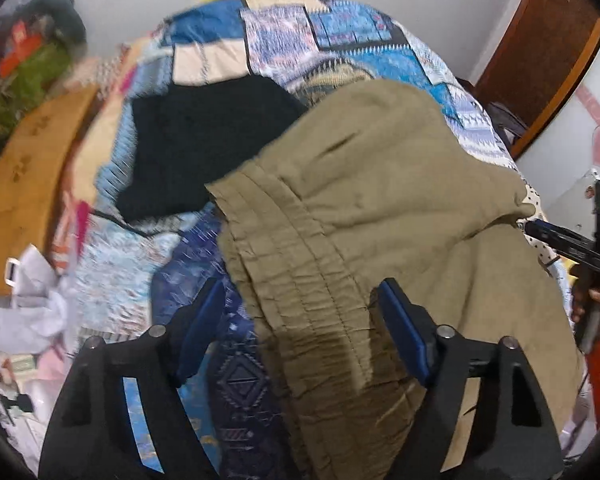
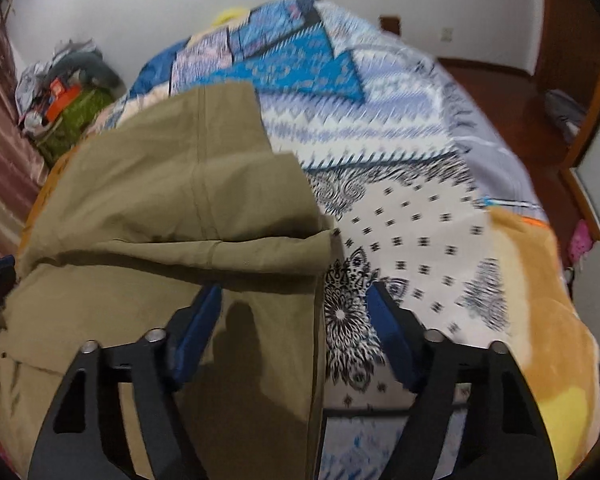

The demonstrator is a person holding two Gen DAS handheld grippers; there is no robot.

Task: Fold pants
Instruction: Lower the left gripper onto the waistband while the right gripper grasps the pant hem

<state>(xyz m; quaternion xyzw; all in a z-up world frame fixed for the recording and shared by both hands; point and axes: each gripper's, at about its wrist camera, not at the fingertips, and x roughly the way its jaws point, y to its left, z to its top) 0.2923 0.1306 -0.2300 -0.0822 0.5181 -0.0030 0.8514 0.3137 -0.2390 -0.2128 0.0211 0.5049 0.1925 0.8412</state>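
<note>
Olive-khaki pants [image 1: 360, 208] lie partly folded on a patterned blue bedspread [image 1: 340, 36]. Their gathered waistband [image 1: 300, 280] runs between the fingers of my left gripper [image 1: 300, 300], which is open and hovers just above it. In the right wrist view the pants [image 2: 160, 200] show a folded-over layer, with their right edge running down between the fingers of my right gripper [image 2: 296, 304], which is open and holds nothing. The right gripper's body [image 1: 592, 240] shows at the far right of the left wrist view.
A black garment [image 1: 204, 144] lies on the bed beyond the waistband. A wooden board [image 1: 28, 184] and loose clutter [image 1: 28, 312] sit to the left. An orange blanket [image 2: 540, 300] covers the bed's right corner. A pile of bags [image 2: 68, 96] stands by the wall. A wooden door [image 1: 540, 48] is at right.
</note>
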